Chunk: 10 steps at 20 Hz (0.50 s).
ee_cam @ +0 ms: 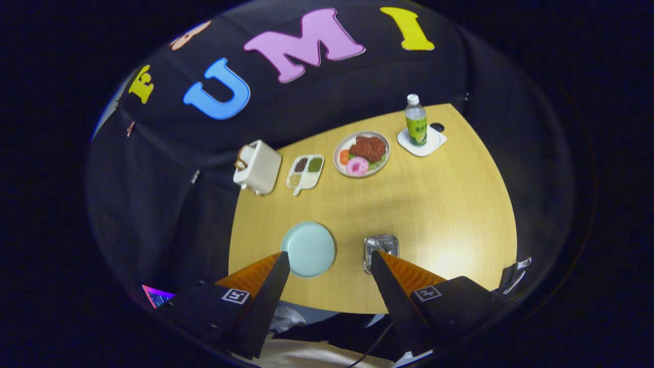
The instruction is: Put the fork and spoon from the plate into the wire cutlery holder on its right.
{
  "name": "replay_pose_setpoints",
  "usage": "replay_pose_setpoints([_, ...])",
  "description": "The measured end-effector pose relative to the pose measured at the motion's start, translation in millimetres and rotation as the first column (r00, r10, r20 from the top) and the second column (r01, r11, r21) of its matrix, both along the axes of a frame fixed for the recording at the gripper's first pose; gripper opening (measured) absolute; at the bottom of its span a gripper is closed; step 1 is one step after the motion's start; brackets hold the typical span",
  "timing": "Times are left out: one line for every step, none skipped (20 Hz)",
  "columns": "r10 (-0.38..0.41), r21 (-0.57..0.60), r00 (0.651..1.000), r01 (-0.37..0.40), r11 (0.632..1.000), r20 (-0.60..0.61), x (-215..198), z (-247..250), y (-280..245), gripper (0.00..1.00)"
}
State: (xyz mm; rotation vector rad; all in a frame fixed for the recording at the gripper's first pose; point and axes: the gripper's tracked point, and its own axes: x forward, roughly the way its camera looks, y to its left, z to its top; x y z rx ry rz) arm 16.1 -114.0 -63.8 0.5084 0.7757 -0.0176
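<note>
The gripper [329, 258] is held high over the wooden table [434, 214], its fingers spread wide with nothing between them; the round pale-green plate [308, 249] is seen just ahead of the left finger; the shiny metal wire cutlery holder [380, 251] is seen at the right fingertip. Fork and spoon cannot be made out on the plate; whether they are in the holder cannot be told.

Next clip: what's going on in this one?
A handheld gripper hangs high above a wooden table, fingers spread wide and holding nothing. Ahead of the fingertips sit a pale green plate, looking bare, and to its right a wire cutlery holder; I can't make out its contents. Beyond them are a toaster, a divided tray, a plate of food and a bottle.
</note>
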Motion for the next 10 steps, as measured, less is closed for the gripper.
replay_pose_setpoints([-0.028, -0.011, 0.998, 0.029, 1.000, 0.052, -2.7, 8.3, -4.3, 0.99])
replay_pose_setpoints([-0.058, -0.024, 0.993, 0.061, 0.998, 0.106, -8.9, 21.0, -8.8, 0.99])
replay_pose_setpoints([-0.079, -0.031, 0.986, 0.084, 0.996, 0.148, -11.6, 29.9, -11.4, 0.99])
replay_pose_setpoints([-0.092, -0.038, 0.979, 0.101, 0.994, 0.181, -15.3, 38.2, -13.2, 0.99])
replay_pose_setpoints([-0.104, -0.053, 0.972, 0.117, 0.992, 0.211, -22.9, 46.4, -15.2, 0.99])
replay_pose_setpoints([-0.112, -0.079, 0.962, 0.136, 0.988, 0.248, -29.0, 53.6, -16.7, 0.99])
replay_pose_setpoints([-0.122, -0.110, 0.949, 0.160, 0.981, 0.289, -31.5, 64.4, -21.0, 0.99])
replay_pose_setpoints([-0.125, -0.142, 0.937, 0.180, 0.973, 0.326, -36.7, 75.8, -25.0, 0.99])
replay_pose_setpoints([-0.127, -0.174, 0.923, 0.202, 0.964, 0.364, -43.5, 89.8, -27.1, 0.99])
replay_pose_setpoints([-0.130, -0.200, 0.901, 0.229, 0.952, 0.415, -51.2, 107.2, -28.2, 0.99])
